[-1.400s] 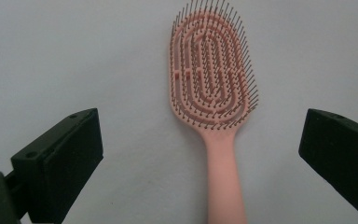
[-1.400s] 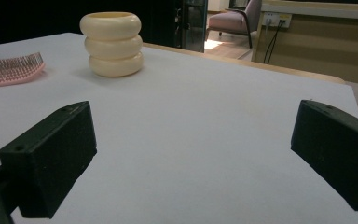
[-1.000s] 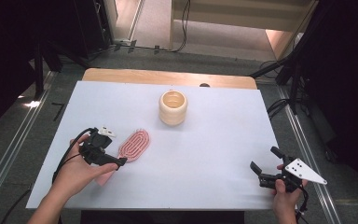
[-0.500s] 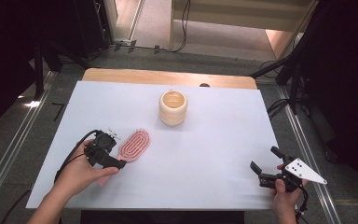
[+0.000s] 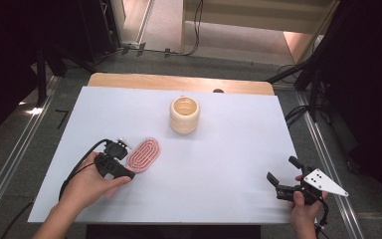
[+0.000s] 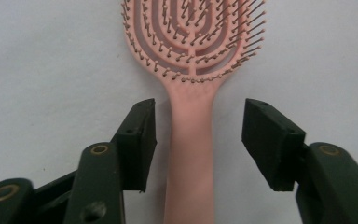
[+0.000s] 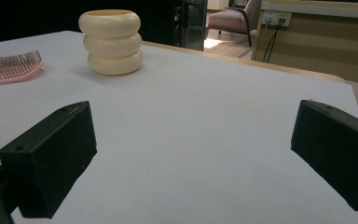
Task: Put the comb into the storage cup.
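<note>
Two Black Jaws Straddle a Pink Brush Handle

Two black jaws of the left gripper [image 6: 198, 140] stand on either side of the pink plastic hairbrush's [image 6: 193, 84] handle, having just been closing, with a gap showing on each side and neither pad pressing on it. The brush lies flat on the white table [image 5: 219, 164], bristles up, its oval head reaching away just beyond the jaw tips. In the high view the left gripper [image 5: 124, 167] sits at the brush's [image 5: 144, 154] near end, held by the person's left hand [image 5: 87, 186]. Farther off stands a cream ribbed round pot [image 5: 184, 115]. Well apart, at the table's near right corner, the right gripper [image 5: 283, 175] rests in the right hand [image 5: 306, 211], jaws spread wide over bare table with nothing between them.
</note>
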Motion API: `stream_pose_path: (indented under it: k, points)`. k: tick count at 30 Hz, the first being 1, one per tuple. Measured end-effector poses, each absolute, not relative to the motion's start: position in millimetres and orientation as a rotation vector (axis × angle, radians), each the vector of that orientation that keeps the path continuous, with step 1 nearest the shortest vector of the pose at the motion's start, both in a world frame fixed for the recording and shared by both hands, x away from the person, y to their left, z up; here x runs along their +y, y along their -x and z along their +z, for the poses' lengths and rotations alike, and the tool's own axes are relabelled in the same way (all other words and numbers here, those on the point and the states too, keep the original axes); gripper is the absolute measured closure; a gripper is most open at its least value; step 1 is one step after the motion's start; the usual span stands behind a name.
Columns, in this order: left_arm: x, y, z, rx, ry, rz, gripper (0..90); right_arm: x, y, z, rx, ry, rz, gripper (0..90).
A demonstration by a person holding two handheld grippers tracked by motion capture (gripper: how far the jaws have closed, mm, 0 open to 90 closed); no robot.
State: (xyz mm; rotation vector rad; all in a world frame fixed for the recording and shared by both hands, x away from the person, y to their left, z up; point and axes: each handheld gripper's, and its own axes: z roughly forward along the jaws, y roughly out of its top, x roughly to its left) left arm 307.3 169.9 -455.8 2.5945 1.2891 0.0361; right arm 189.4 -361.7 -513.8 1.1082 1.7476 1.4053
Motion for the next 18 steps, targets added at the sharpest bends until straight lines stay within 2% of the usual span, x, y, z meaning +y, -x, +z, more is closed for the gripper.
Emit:
stream_pose_path:
  k: [5, 18]
  points:
    - [166.9, -308.6, -460.5, 1.304, -2.622, 0.043, 54.7, -361.6, -189.4, -513.8, 1.746, -1.109, 1.405, 0.0]
    - [161.2, -310.2, -466.6, 1.321, -2.675, 0.077, 65.3, -361.0, -189.7, -514.0, 1.748, -1.108, 1.402, 0.0]
